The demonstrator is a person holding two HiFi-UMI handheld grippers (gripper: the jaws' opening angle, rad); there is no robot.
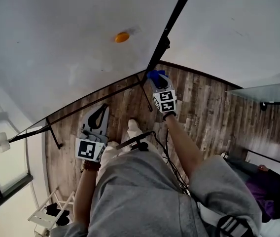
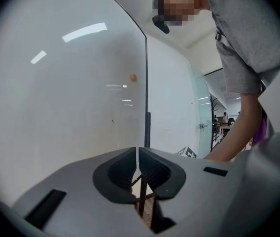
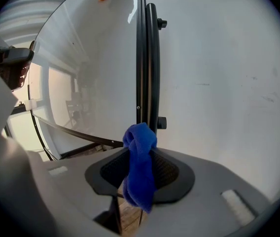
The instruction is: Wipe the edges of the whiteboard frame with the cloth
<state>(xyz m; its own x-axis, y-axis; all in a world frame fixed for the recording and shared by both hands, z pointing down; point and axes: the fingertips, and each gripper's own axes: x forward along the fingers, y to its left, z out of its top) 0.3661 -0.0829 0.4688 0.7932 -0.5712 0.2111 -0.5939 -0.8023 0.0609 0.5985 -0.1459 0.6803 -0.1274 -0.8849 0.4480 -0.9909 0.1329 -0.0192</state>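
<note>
Biggest thing in front of us is the whiteboard [image 1: 56, 43], a plain glossy white sheet with a thin black frame [image 1: 172, 21] running down its right edge and along the bottom, standing over a wooden plank floor [image 1: 199, 98]. The right gripper [image 1: 157, 78] is reaching out to the lower right corner of that frame, with its jaws clamped on the blue cloth [image 3: 140, 167]. The cloth is a bright royal blue, soft and nubbly, bunched into a knot-like wad above the jaws with a tail hanging below them. It sits right at the black edge, but we can't tell if it's actually touching. The left gripper [image 1: 99, 113] hangs back lower down, well apart from the board, jaws pretty much together with nothing in them. Tiny detail: an orange magnet [image 1: 122, 37] is stuck on the board.
</note>
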